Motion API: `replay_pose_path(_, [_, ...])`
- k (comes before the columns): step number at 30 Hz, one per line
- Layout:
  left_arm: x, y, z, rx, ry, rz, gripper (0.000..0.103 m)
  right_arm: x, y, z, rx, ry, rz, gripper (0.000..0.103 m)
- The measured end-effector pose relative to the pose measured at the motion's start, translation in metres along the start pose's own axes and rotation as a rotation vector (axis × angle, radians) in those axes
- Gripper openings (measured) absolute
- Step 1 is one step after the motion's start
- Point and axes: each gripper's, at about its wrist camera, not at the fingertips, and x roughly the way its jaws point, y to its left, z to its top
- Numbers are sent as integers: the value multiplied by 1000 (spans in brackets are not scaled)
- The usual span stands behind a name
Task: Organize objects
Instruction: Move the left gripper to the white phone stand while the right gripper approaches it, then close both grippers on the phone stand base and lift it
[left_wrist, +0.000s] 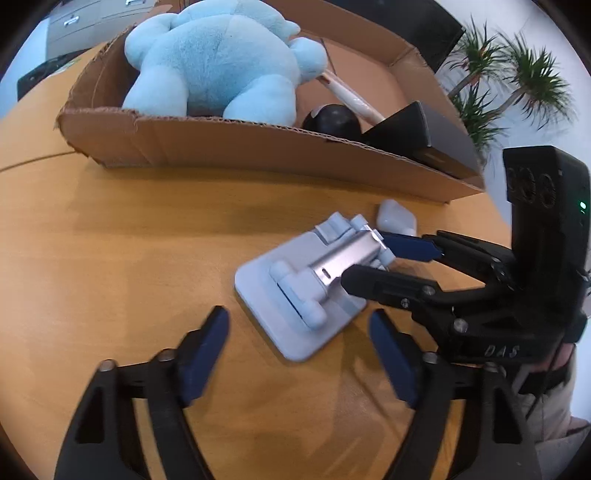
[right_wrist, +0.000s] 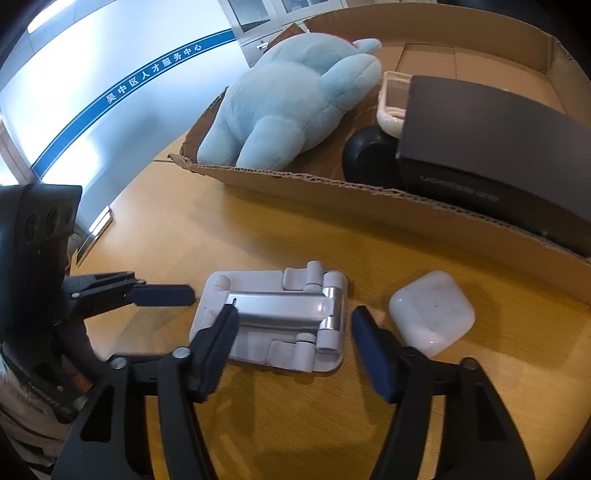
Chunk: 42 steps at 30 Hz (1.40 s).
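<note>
The pale grey folding phone stand with a brushed-metal hinge arm (right_wrist: 273, 317) lies flat on the orange-brown wooden table (right_wrist: 295, 424), just in front of the low brown corrugated cardboard box (right_wrist: 332, 192). A white rounded plastic earbud case (right_wrist: 432, 312) rests on the table just beside the stand.

The right gripper (right_wrist: 291, 343) straddles the stand with its jaws partly open. One pad overlaps the metal arm and the other stands clear of the stand's edge, so no grip is established. The left gripper (left_wrist: 299, 343) hangs near the stand with its jaws partly open and holds nothing.

Progress, judged from the layout: roughly two-thirds complete. Four items are already inside the box:
- one light-blue plush toy (right_wrist: 295, 99)
- one black ball-shaped object (right_wrist: 369, 155)
- one dark rectangular carton (right_wrist: 491, 147)
- one cream plastic handled item (right_wrist: 393, 99)

Two items remain on the table: one stand and one earbud case. There is one box and there are two grippers.
</note>
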Motion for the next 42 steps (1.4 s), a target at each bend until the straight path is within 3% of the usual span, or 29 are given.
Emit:
replay_pose_path(5, [5,-3,7,11,8,59,51,-1,0,1,-7,11,-9,49])
replay_pose_path(10, [6,1,10,-5,1,54,50,-3,-4,0,4,15,-12,40])
replay_pose_path(12, [2,6,3,-12,-3,62,41,-4,-5,0,8,14,-17,35])
replay_pose_path(15, [0,13,4,-37,-6,46,38,-7,-8,-3,8,13,-33,25])
replay_pose_path(42, [3,1,4,-22,-31,100,38,-15,9,-11,27,-10,-164,24])
